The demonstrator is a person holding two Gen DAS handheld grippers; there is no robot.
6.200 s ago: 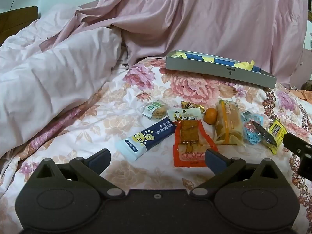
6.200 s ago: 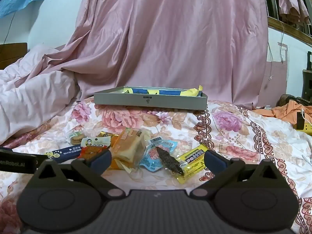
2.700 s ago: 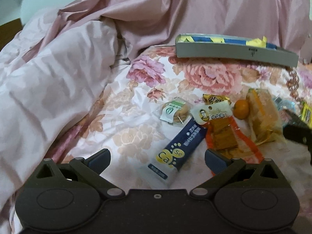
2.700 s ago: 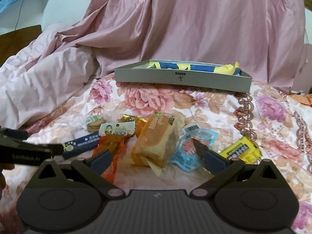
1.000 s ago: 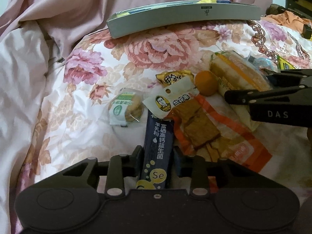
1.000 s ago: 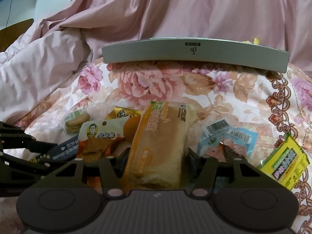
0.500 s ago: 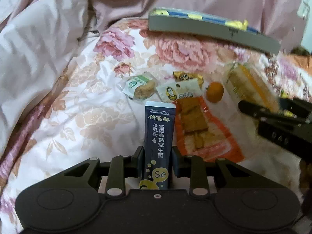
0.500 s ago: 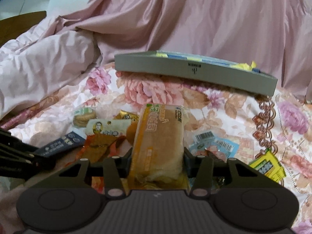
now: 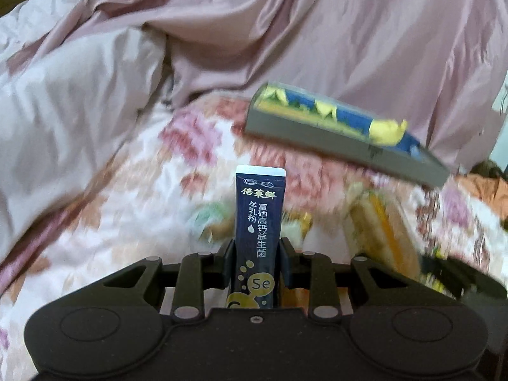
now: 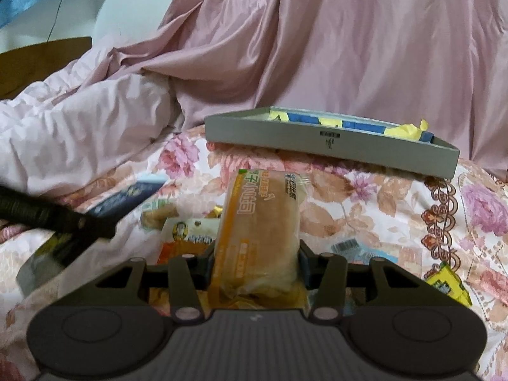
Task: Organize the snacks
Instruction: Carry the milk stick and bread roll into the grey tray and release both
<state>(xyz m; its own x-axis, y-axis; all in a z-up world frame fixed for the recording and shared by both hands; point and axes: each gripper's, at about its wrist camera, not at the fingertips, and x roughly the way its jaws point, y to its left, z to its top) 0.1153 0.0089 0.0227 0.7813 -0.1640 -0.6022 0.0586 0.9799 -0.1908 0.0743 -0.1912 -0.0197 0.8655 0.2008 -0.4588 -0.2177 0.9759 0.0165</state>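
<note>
A: The left gripper [image 9: 256, 262] is clamped low on the dark-blue milk-powder sachet [image 9: 258, 222], which stands up tall above the jaws. It could swing or slide out on the way to the grey tray [image 9: 346, 136].

B: The right gripper [image 10: 255, 263] is pinched around the wrapped bread [image 10: 260, 222]; squeezing harder would crush it, and slick film may slip.

A: Half a second ago both packs sat lower, close over the floral bedsheet [image 10: 365, 200]. Now they're raised, with the left view blurred.

B: The yellow packet [image 10: 447, 282] still lies on the sheet.
</note>
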